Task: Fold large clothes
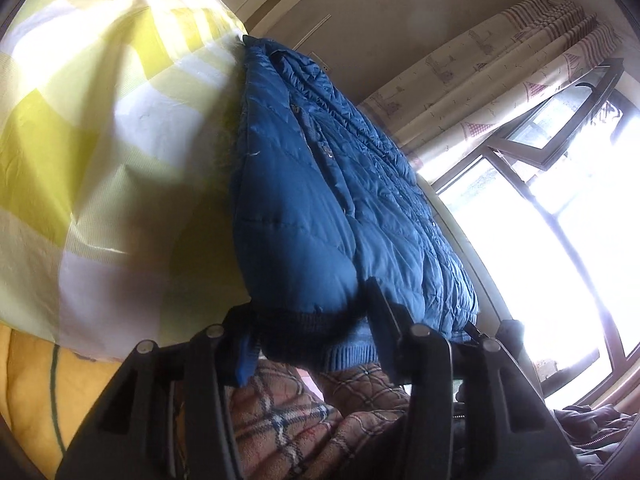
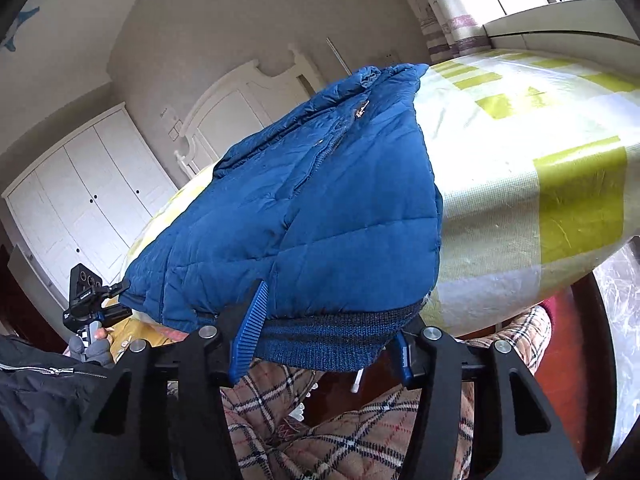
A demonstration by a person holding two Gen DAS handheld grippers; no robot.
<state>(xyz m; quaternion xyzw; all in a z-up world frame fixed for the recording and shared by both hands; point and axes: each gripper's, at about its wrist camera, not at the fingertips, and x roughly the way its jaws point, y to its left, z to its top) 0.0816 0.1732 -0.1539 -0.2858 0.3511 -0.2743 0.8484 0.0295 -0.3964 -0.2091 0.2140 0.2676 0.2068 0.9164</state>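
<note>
A blue quilted jacket (image 1: pixel 320 200) lies flat on a bed with a yellow-and-white checked cover (image 1: pixel 100 140), its dark knitted hem (image 1: pixel 320 340) hanging over the near edge. My left gripper (image 1: pixel 308 320) is shut on that hem, which fills the gap between its fingers. In the right wrist view the same jacket (image 2: pixel 320 200) stretches away from me. My right gripper (image 2: pixel 328 320) is shut on the hem (image 2: pixel 328 344) further along. The left gripper's body (image 2: pixel 86 300) shows at the jacket's left corner, held by a gloved hand.
Plaid-trousered legs (image 2: pixel 340 432) stand against the bed's edge under both grippers. A white wardrobe (image 2: pixel 80 200) and a white headboard (image 2: pixel 240 108) stand beyond the bed. A bright window (image 1: pixel 560 220) with patterned curtains (image 1: pixel 480 80) flanks it. A dark garment (image 2: pixel 32 400) lies low on the left.
</note>
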